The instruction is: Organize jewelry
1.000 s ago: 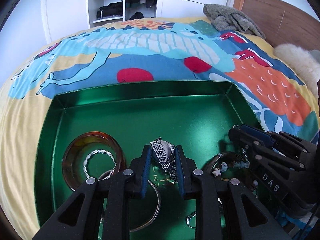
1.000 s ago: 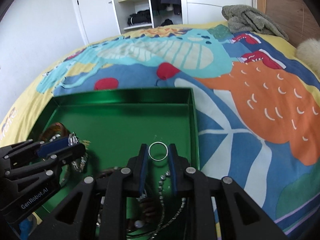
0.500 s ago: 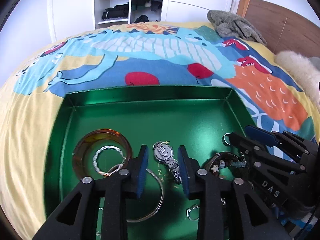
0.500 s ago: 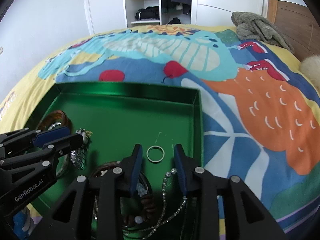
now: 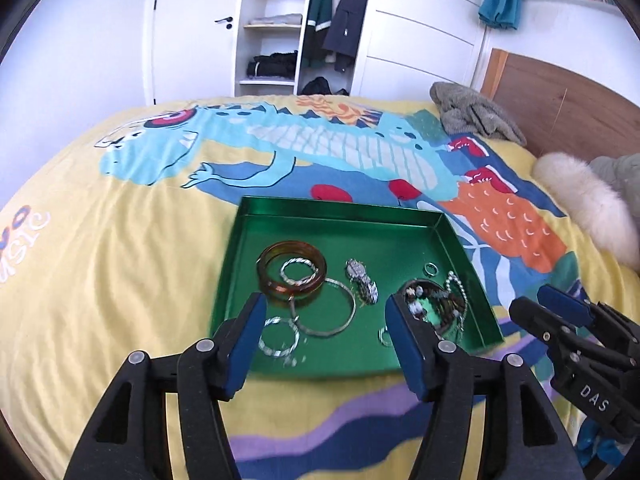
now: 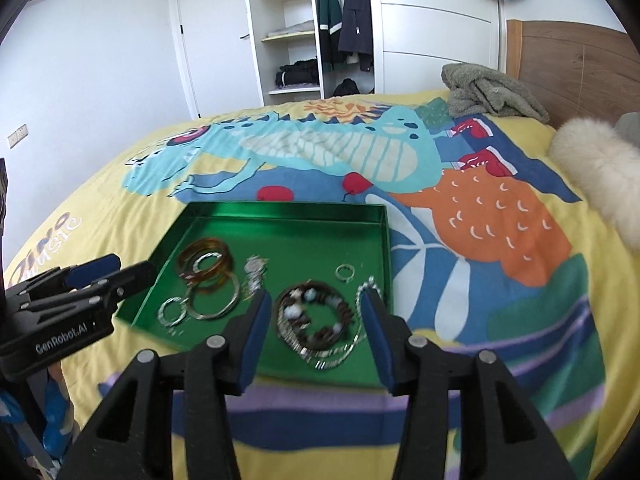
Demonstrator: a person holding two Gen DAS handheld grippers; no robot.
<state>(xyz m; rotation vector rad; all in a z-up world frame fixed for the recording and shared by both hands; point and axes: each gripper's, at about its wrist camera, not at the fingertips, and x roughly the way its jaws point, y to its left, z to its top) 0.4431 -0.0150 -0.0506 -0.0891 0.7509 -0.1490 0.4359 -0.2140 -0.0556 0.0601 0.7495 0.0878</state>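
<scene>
A green metal tray (image 5: 340,212) (image 6: 280,214) lies on the bed and holds jewelry. In it are an amber bangle (image 5: 292,270) (image 6: 204,260) with a twisted silver ring inside, a silver watch (image 5: 362,278) (image 6: 254,276), thin silver hoops (image 5: 330,314) (image 6: 214,300), a small ring (image 5: 431,268) (image 6: 345,271), and a beaded bracelet with a chain (image 5: 434,306) (image 6: 316,316). My left gripper (image 5: 326,330) is open and empty above the tray's near edge. My right gripper (image 6: 316,324) is open and empty over the beaded bracelet.
The tray sits on a colourful dinosaur bedspread (image 5: 280,148). A grey garment (image 5: 476,114) and a white fluffy cushion (image 5: 588,208) lie near the wooden headboard (image 5: 560,104). An open wardrobe (image 5: 304,28) stands behind the bed.
Both grippers have opened wide and pulled back and up from the tray. The watch and the small ring, earlier between the fingers, now lie free in the tray.
</scene>
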